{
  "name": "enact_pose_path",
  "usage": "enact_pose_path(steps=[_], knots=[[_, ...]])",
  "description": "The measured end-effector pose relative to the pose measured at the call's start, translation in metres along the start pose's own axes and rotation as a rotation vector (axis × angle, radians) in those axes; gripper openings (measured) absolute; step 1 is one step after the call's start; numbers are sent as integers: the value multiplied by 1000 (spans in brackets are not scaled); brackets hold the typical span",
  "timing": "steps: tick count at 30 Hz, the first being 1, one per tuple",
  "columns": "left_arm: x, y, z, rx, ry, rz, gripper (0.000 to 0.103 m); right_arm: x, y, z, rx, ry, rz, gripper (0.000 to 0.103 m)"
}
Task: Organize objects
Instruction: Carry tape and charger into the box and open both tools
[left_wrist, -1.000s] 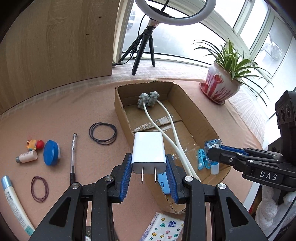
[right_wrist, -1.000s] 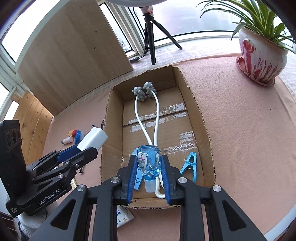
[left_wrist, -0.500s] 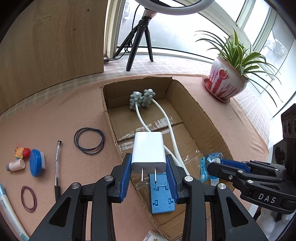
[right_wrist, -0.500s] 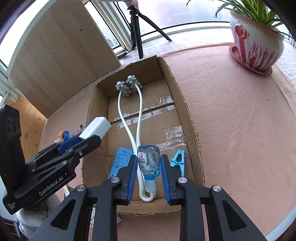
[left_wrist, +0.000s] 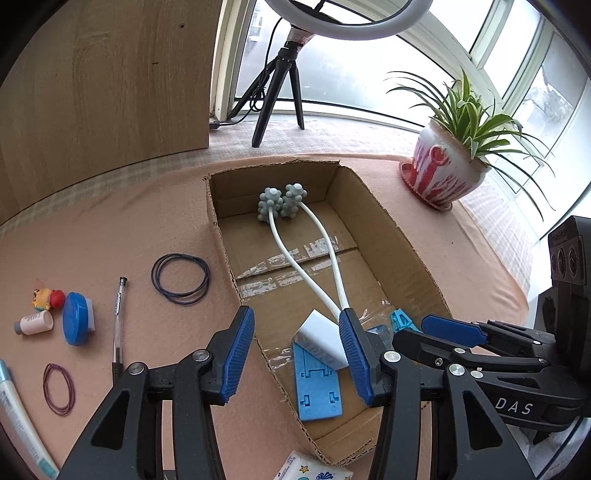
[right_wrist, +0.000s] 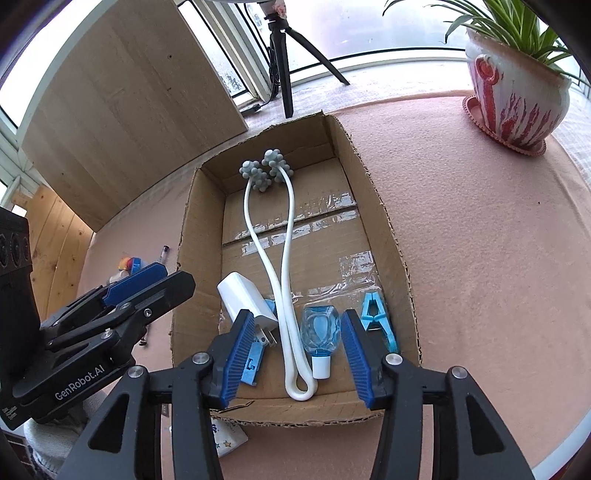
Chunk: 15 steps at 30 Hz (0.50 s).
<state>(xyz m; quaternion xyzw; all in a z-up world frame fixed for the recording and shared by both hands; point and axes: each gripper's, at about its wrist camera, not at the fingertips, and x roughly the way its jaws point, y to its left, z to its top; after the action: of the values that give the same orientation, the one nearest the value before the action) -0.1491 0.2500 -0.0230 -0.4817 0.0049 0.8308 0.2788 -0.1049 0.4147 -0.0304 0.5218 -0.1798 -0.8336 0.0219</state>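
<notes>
A pink, felt-like cloth covers the surface (right_wrist: 480, 229), which sits by a curved bay of windows; a wooden panel (left_wrist: 103, 85) stands at the back left, a ring light on a black tripod (left_wrist: 280, 92) on the sill, and a spider plant in a red-and-white pot (left_wrist: 443, 173) at the far right. An open cardboard box (right_wrist: 384, 236) lies in the middle. Inside it are a white massager with grey knobbed balls (right_wrist: 286, 266), a white charger plug (right_wrist: 245, 299) leaning on a blue plastic stand (left_wrist: 317, 384), a small blue bottle (right_wrist: 320, 328) and a blue clip (right_wrist: 376, 319). The left tool (left_wrist: 297, 354) hovers over the box's near end, jaws spread wide and empty. The right tool (right_wrist: 293, 358) is likewise wide open, the bottle lying loose between its fingers. Left of the box on the cloth lie black hair ties (left_wrist: 180, 273), a pen (left_wrist: 119, 325), a blue round tin (left_wrist: 77, 323), a small bottle (left_wrist: 33, 322), a toy figure (left_wrist: 47, 298), a purple band (left_wrist: 59, 388) and a tube (left_wrist: 22, 413)
</notes>
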Motion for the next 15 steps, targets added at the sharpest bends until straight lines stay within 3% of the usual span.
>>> enact_pose_path(steps=[8, 15], knots=[[-26, 26, -13, -36, -14, 16, 52, -3, 21, -3, -20, -4, 26, 45], [-45, 72, -34, -88, 3, 71, 52, 1, 52, -8, -52, 4, 65, 45]])
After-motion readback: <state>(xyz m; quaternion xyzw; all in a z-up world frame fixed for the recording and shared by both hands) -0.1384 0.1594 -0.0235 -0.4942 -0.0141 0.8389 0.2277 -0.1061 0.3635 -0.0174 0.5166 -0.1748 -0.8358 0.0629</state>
